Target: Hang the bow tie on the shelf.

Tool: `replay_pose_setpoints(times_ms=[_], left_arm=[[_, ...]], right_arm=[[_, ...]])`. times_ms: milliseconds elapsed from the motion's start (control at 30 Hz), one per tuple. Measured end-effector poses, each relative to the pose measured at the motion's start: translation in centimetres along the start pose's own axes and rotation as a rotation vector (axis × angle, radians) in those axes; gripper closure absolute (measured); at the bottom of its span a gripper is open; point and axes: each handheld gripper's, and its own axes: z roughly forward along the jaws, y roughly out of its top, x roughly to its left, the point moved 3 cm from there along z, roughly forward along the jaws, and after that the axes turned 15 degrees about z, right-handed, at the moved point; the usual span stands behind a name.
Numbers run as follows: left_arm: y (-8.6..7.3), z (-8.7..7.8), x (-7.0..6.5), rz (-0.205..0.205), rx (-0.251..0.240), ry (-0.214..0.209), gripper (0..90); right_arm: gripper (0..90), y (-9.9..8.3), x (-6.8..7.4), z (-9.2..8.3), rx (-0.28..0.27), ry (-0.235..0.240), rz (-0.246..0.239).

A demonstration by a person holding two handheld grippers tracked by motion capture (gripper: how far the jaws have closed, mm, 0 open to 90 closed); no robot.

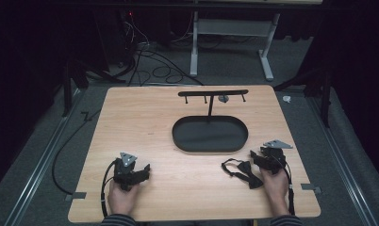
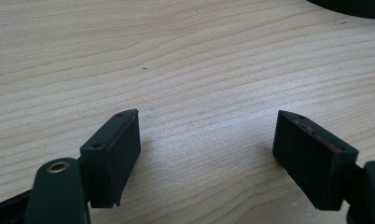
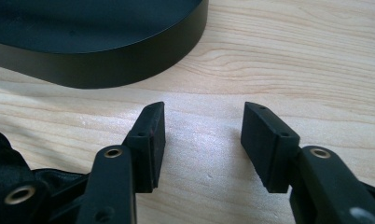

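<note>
Resting both hands low on the wooden table point(image 1: 131, 117), I am holding my left gripper point(image 1: 131, 174) with jaws spread wide and nothing between them, bare wood showing in the gap in the left gripper view point(image 2: 206, 154). My right gripper point(image 1: 267, 157) is also standing open, jaws moderately apart and gripping nothing, in the right gripper view point(image 3: 202, 140). I am treating the black bow tie point(image 1: 239, 170) as the thing in hand: it is lying flat on the table just beside my right gripper, on its left, with its strap looping off toward the table's middle. Its long axis is running roughly left to right across the table, slightly slanted. In the right gripper view a dark fabric edge point(image 3: 3, 158) is showing at the left, so the tie is sitting off to the side of the jaws, not between them. The right hand is much nearer; the left is well apart. The black oval tray point(image 1: 178, 136) with its hanger stand point(image 1: 211, 93) is sitting beyond the tie. I am judging the next move needs the right gripper swinging leftward and toward me to straddle the tie across its narrow middle.
</note>
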Motion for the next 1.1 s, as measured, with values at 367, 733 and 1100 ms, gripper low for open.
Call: replay_pose_setpoints(times_ms=[367,733,1100], left_arm=[[0.0,0.0,0.0,0.0,0.0,0.0,23.6],[0.0,0.0,0.0,0.0,0.0,0.0,23.6],[0.01,0.0,0.0,0.001,0.001,0.001,23.6]], right_arm=[[46.1,-0.06,0.12,0.0,0.006,0.005,-0.006],[44.0,-0.08,0.15,0.0,0.01,0.011,-0.007],[44.3,-0.11,0.16,-0.05,0.01,0.015,-0.002]])
